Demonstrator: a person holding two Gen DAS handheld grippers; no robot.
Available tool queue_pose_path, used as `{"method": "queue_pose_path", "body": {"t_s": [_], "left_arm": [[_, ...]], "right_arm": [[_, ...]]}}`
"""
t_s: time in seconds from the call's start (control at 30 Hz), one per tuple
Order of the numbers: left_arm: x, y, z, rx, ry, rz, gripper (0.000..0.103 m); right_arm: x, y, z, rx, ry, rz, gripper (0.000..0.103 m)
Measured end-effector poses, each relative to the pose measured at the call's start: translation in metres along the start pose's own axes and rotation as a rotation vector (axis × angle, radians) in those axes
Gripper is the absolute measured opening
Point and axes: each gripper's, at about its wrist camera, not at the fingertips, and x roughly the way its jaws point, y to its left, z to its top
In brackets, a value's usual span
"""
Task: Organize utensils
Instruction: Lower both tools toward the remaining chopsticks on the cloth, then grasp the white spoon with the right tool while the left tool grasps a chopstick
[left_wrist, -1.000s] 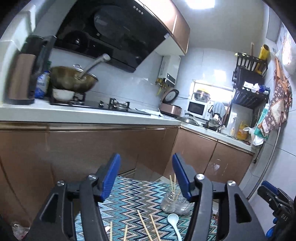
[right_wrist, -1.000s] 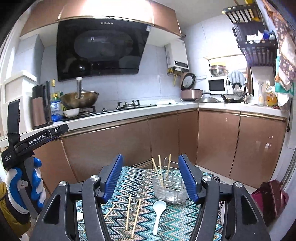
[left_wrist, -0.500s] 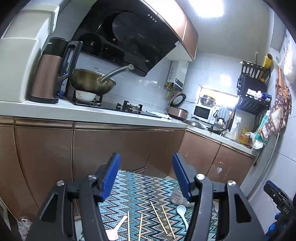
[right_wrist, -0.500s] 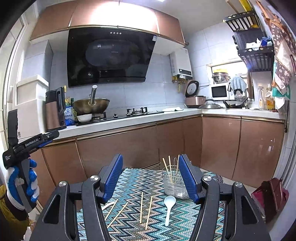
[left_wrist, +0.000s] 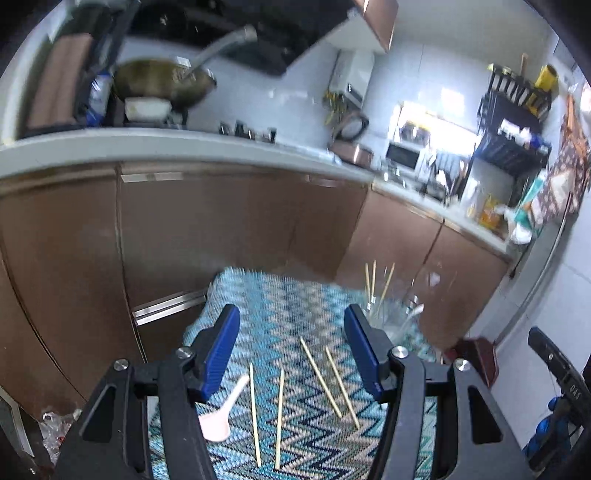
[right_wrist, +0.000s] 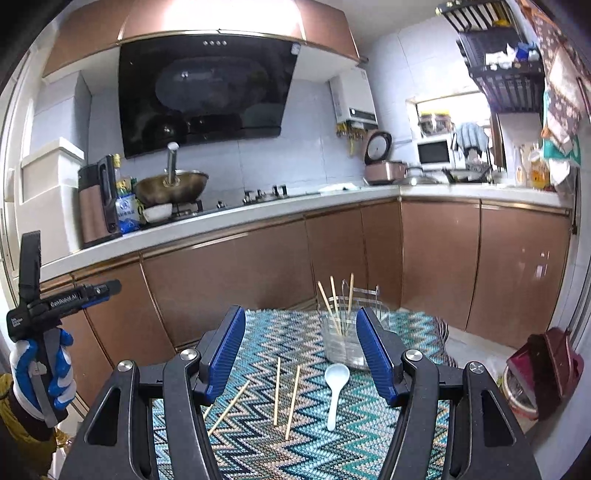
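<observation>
Several wooden chopsticks (left_wrist: 320, 376) (right_wrist: 276, 385) lie loose on a zigzag-patterned cloth (left_wrist: 295, 314) (right_wrist: 295, 332). A pink spoon (left_wrist: 221, 417) lies at the cloth's left in the left wrist view. A white spoon (right_wrist: 335, 387) lies in front of a clear holder (right_wrist: 345, 341) (left_wrist: 391, 314) that has three chopsticks standing in it. My left gripper (left_wrist: 291, 345) is open and empty above the cloth. My right gripper (right_wrist: 301, 347) is open and empty, short of the spoon and holder. The left gripper also shows in the right wrist view (right_wrist: 48, 306), held by a gloved hand.
Brown kitchen cabinets (right_wrist: 258, 269) and a white counter (right_wrist: 221, 218) stand behind the table. A wok (right_wrist: 171, 186) sits on the stove. A dark red bin (right_wrist: 543, 373) stands on the floor at the right.
Both grippers have tilted down toward the cloth, bringing more of the chopsticks and spoons into view. The left wrist view is now blurred by motion. Both stay open.
</observation>
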Motion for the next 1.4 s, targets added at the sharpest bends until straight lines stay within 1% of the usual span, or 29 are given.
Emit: {"method": "queue_pose_path", "body": {"t_s": [0.17, 0.3, 0.47, 0.5, 0.53, 0.7, 0.8, 0.83, 0.93, 1.13, 1.23, 1.4], "left_arm": [[0.062, -0.001, -0.021, 0.008, 0.171, -0.002, 0.057], [0.108, 0.001, -0.035, 0.005, 0.289, 0.003, 0.057], [0.152, -0.002, -0.054, 0.028, 0.387, 0.018, 0.056], [0.162, -0.002, -0.057, 0.031, 0.407, 0.019, 0.056], [0.172, -0.003, -0.060, 0.038, 0.428, 0.022, 0.056], [0.205, -0.005, -0.069, 0.063, 0.493, 0.027, 0.056], [0.223, -0.004, -0.074, 0.066, 0.532, 0.029, 0.054], [0.230, -0.004, -0.076, 0.068, 0.546, 0.030, 0.052], [0.247, -0.004, -0.081, 0.066, 0.581, 0.032, 0.050], [0.267, -0.003, -0.090, 0.081, 0.628, 0.037, 0.047], [0.273, 0.000, -0.093, 0.076, 0.652, 0.034, 0.046], [0.277, 0.002, -0.093, 0.074, 0.683, 0.031, 0.041]], "right_arm": [[0.036, -0.019, -0.018, 0.031, 0.078, 0.003, 0.062], [0.071, -0.035, -0.034, 0.060, 0.149, 0.003, 0.062], [0.116, -0.055, -0.053, 0.093, 0.244, 0.018, 0.062], [0.128, -0.060, -0.058, 0.100, 0.267, 0.026, 0.060], [0.135, -0.063, -0.062, 0.106, 0.282, 0.032, 0.057], [0.191, -0.087, -0.086, 0.173, 0.389, 0.096, 0.044], [0.222, -0.103, -0.099, 0.215, 0.437, 0.125, 0.040], [0.234, -0.108, -0.104, 0.229, 0.454, 0.136, 0.039], [0.258, -0.116, -0.112, 0.250, 0.485, 0.155, 0.035], [0.292, -0.124, -0.126, 0.261, 0.525, 0.164, 0.033], [0.302, -0.124, -0.127, 0.256, 0.534, 0.165, 0.033], [0.315, -0.123, -0.127, 0.232, 0.549, 0.158, 0.033]]}}
